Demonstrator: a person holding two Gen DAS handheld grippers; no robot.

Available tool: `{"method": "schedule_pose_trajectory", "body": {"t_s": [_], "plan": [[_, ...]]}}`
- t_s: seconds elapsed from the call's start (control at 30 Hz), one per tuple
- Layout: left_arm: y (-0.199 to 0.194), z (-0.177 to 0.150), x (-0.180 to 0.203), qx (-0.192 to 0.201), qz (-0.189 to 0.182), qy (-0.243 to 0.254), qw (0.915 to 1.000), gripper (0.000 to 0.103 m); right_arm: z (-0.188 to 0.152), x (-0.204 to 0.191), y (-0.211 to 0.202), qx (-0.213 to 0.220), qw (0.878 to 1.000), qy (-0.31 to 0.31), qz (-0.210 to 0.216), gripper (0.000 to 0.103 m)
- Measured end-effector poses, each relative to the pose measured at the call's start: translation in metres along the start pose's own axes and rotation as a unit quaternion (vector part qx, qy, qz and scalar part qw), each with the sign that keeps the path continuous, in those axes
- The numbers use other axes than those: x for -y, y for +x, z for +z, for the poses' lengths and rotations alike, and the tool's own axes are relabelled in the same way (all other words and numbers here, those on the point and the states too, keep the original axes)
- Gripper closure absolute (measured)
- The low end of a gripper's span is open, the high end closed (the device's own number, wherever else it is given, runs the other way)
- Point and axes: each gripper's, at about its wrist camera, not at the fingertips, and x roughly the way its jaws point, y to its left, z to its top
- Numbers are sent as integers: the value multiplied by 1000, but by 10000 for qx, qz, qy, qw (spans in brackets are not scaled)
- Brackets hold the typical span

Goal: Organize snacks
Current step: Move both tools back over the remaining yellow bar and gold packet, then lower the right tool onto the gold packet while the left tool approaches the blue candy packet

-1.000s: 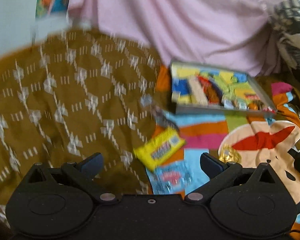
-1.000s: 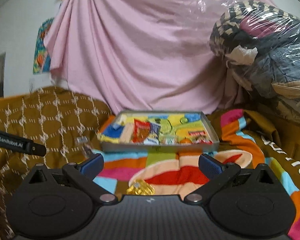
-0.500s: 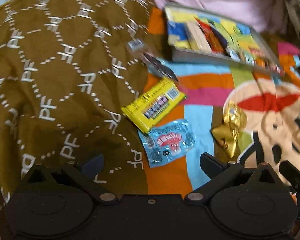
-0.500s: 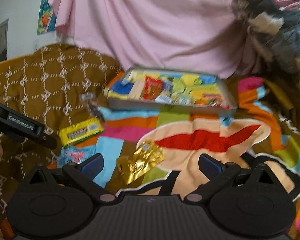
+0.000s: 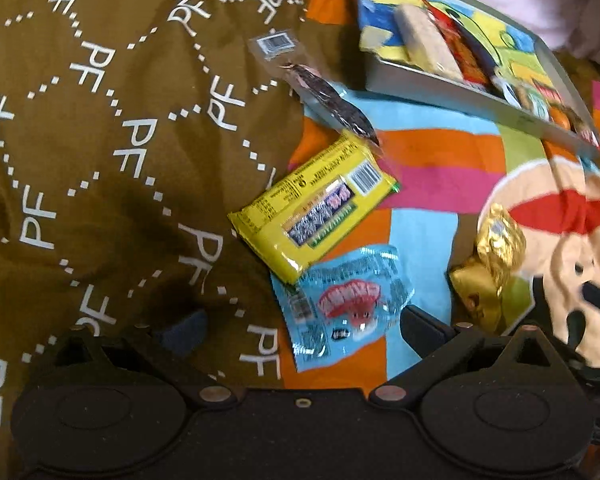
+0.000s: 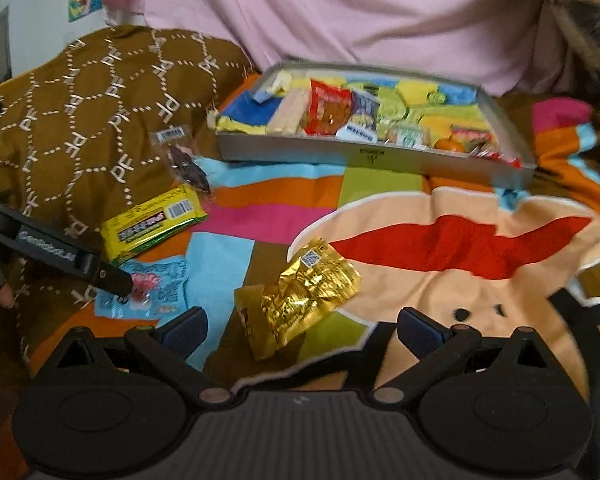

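The left wrist view is taken from low over the bedding, tilted steeply down and close above the blue packet [image 5: 342,304], with the yellow packet [image 5: 314,210] just beyond it. The right wrist view is set farther back and higher, faced forward toward the tray [image 6: 376,156] and the pink cloth [image 6: 340,8] behind it. Both packets, the gold wrapper [image 5: 490,264] and the tray are shared by both views, and a finger of the left hand-held gripper [image 6: 66,256] is caught at the right view's left edge.

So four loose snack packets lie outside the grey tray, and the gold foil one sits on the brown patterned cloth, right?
Not quite. The gold foil packet lies on the colourful striped blanket, not the brown patterned cloth, as the right wrist view shows. Four loose packets do lie outside the grey tray.
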Motion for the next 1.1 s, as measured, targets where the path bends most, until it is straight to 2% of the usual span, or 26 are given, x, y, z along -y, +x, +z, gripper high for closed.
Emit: {"method": "schedule_pose_trajectory", "body": {"t_s": [0.1, 0.23, 0.37, 0.47, 0.63, 0.7, 0.77, 0.87, 1.0, 1.1], "plan": [[3, 3, -1, 25, -37, -89, 10000, 1, 8, 7, 29, -268, 9992, 249, 144, 0], [6, 5, -4, 31, -25, -290, 9996, 1, 11, 14, 62, -477, 9977, 475, 107, 3], [7, 5, -2, 36, -37, -244, 9997, 1, 9, 15, 84, -589, 9959, 681, 56, 3], [7, 3, 3, 0, -111, -58, 9999, 1, 7, 7, 84, -593, 9976, 350, -83, 5], [10, -3, 16, -174, -346, 472, 9981, 1, 10, 3, 78, -879, 9959, -194, 87, 22], [12, -5, 20, -243, -446, 585, 9970, 1, 10, 5, 73, -1002, 9942, -370, 136, 33], [14, -7, 23, -326, -578, 636, 9958, 3, 9, 9, 65, -1136, 9916, -589, 188, 38], [22, -9, 25, -544, -837, 577, 9933, 6, 7, 19, 53, -1276, 9874, -897, 275, 39], [21, -8, 30, -393, -782, 788, 9930, 6, -1, 32, 35, -1234, 9852, -1144, 324, 39], [18, -7, 30, -284, -661, 862, 9937, 4, -3, 39, 31, -1157, 9876, -974, 410, 36]]}}
